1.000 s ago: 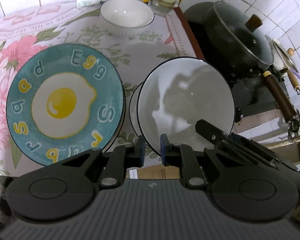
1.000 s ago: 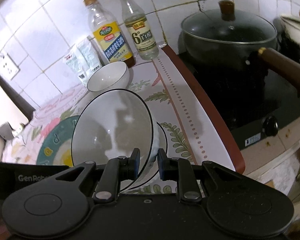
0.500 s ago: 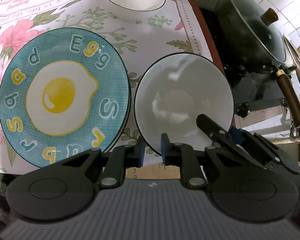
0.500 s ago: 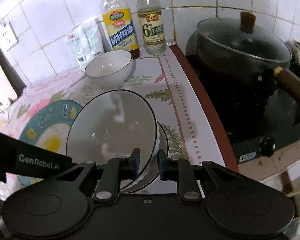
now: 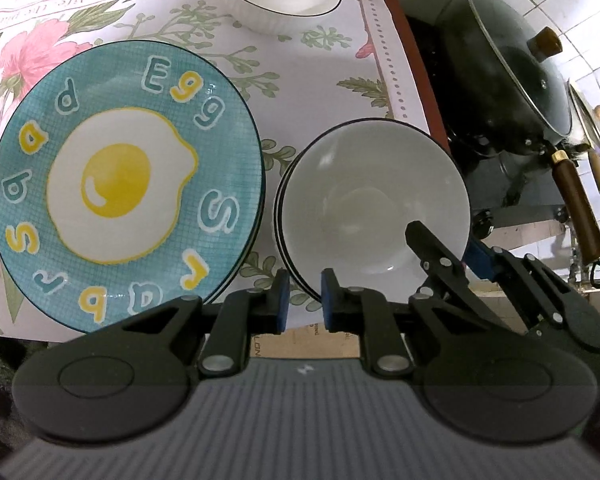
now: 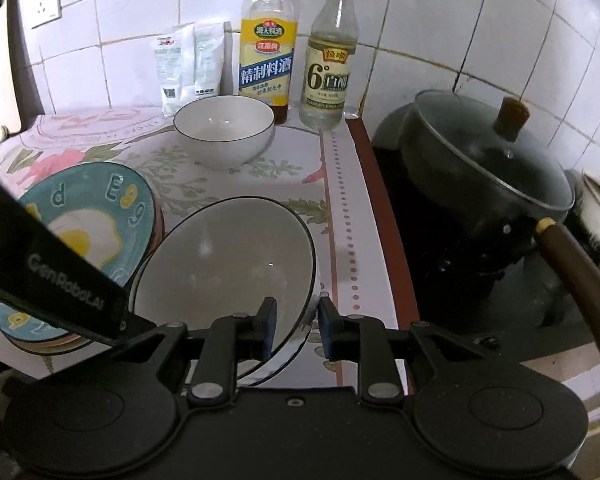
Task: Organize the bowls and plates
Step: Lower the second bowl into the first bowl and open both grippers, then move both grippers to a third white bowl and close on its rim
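On the floral-printed countertop cloth (image 5: 312,80), the teal round egg-print plate (image 5: 124,184) lies left of the black-rimmed white ceramic bowl (image 6: 224,264), now nested on another. The left gripper (image 5: 302,300) hangs empty, nearly together; the right gripper's (image 6: 296,328) jaws have just been opening off its rim. A third white bowl (image 6: 224,134) waits behind; the black lidded pot (image 6: 488,184) crowds the right.

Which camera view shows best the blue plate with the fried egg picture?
The left wrist view: the blue egg plate appears whole, from above, with its letters readable. In the right wrist view, the left gripper's black body covers part of it, so only its upper and lower portions show.
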A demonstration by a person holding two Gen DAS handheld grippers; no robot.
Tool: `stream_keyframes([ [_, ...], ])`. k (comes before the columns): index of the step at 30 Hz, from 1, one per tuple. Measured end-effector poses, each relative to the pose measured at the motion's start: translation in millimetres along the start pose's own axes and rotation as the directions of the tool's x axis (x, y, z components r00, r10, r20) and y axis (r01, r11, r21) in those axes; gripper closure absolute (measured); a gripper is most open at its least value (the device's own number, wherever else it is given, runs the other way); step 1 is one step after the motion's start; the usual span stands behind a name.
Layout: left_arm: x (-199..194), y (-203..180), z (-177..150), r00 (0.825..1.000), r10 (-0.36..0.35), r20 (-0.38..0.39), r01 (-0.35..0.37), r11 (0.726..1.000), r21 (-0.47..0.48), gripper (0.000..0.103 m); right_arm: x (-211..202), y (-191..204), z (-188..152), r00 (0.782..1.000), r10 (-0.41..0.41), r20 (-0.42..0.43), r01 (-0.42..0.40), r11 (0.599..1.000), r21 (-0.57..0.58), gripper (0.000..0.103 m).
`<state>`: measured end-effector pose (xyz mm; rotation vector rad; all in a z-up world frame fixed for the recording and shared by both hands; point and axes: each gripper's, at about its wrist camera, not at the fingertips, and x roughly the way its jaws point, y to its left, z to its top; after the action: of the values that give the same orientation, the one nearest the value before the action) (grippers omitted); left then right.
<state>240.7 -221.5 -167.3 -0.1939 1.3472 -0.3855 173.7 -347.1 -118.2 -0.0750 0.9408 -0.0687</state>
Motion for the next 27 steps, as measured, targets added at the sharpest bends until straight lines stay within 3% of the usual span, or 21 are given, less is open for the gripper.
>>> stream_keyframes([
  [5, -11.4, 1.0, -1.9, 0.999, -0.032, 0.015, 0.031, 0.999, 0.025, 0.089, -2.5, -14.9, -3.7, 0.997, 0.075, 0.011, -0.076, 0.992, 0.097, 0.076],
  [13, -54.9, 15.7, 0.1, 0.988, -0.120, 0.099, 0.111, 0.989, 0.093, 0.087, -36.3, -43.4, 4.8, 0.965, 0.240, 0.103, -0.259, 0.927, 0.272, 0.075],
  [17, -79.1, 25.6, 6.4, 0.973, -0.166, 0.162, 0.147, 0.981, 0.125, 0.087, -42.9, -44.8, 16.8, 0.949, 0.298, 0.106, -0.316, 0.895, 0.314, 0.071],
  [21, -95.9, 34.8, 19.6, 0.955, -0.203, 0.218, 0.172, 0.973, 0.151, 0.087, -38.9, -41.4, 32.4, 0.929, 0.355, 0.105, -0.369, 0.867, 0.336, 0.059],
  [27, -105.8, 46.9, 47.2, 0.934, -0.206, 0.293, 0.165, 0.974, 0.158, 0.081, -23.2, -35.8, 64.6, 0.921, 0.379, 0.093, -0.386, 0.852, 0.355, 0.049],
])
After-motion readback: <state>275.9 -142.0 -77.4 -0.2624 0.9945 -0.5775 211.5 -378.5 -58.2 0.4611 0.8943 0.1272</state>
